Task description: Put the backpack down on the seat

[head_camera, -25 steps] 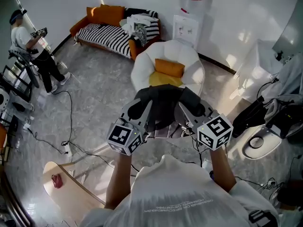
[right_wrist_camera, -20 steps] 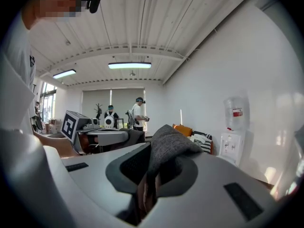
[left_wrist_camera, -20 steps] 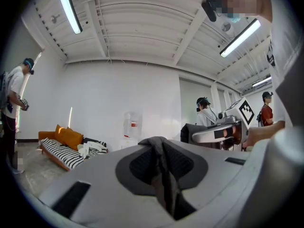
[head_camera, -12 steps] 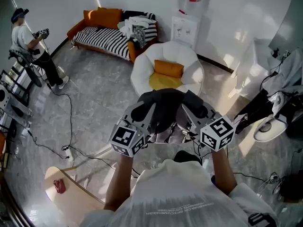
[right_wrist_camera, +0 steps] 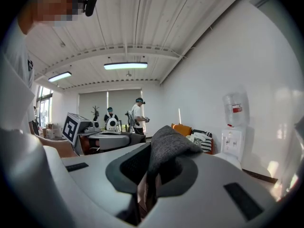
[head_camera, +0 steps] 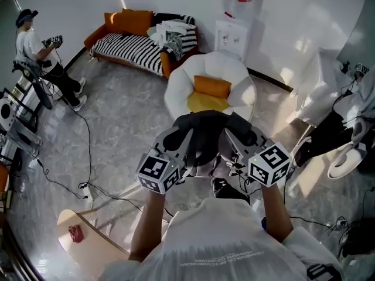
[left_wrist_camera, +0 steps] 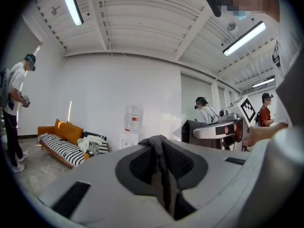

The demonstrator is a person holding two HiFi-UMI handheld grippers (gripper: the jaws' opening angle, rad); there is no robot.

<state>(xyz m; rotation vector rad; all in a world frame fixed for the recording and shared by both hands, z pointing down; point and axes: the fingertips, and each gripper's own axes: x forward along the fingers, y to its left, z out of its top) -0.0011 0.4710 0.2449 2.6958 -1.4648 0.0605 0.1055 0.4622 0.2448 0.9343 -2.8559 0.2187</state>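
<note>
Left gripper [head_camera: 186, 138] and right gripper [head_camera: 227, 138] each clamp the dark backpack [head_camera: 205, 124], apparently just short of the white seat [head_camera: 176, 84]; next, carry it forward and lower it there.

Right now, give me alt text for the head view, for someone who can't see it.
A dark backpack is held by the left gripper and right gripper, just short of a white round chair with an orange cushion. A striped sofa and water dispenser stand beyond it.

backpack [head_camera: 205, 124] | held by left gripper [head_camera: 183, 139] and right gripper [head_camera: 229, 137] | near white seat [head_camera: 176, 86]
</note>
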